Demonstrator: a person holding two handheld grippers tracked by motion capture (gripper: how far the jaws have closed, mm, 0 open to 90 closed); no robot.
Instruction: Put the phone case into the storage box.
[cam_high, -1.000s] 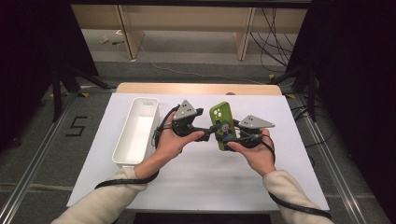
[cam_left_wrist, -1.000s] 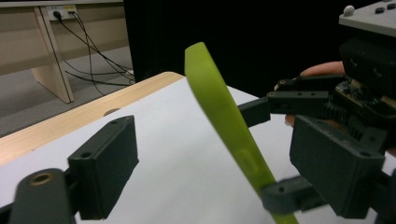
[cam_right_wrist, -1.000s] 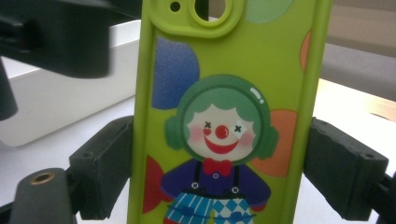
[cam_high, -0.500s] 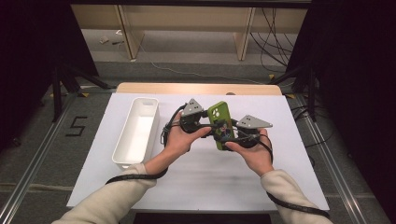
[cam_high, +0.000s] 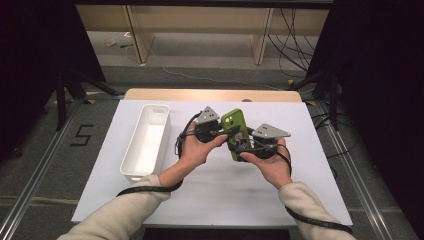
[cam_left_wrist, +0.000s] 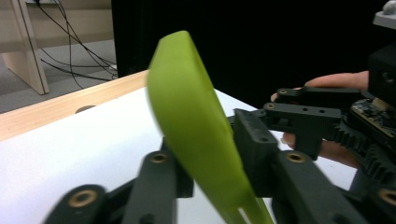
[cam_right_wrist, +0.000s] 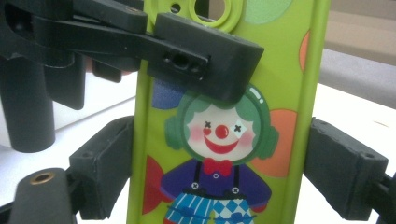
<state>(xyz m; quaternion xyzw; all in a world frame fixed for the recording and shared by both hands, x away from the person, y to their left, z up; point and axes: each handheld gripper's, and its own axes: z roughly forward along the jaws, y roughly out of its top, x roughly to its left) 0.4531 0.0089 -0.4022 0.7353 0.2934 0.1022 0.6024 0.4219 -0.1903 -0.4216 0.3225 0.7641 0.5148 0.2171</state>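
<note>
Both forearms enter from bottom of high view, cream sleeves, converging toward table centre. L hand (cam_high: 196, 150) wraps the left gripper (cam_high: 223, 131), pointing right; its jaws are closed in, pinching flat from both faces. R hand (cam_high: 268, 165) wraps the right gripper (cam_high: 236, 144), pointing left; jaws set at both side edges, contact w/ pads unclear. Grippers nearly touching, held above table. Cables trail back along both arms.

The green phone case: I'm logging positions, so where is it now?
In the high view, the green phone case is held above the table's middle between the left gripper and right gripper, right of the white bin.
</note>
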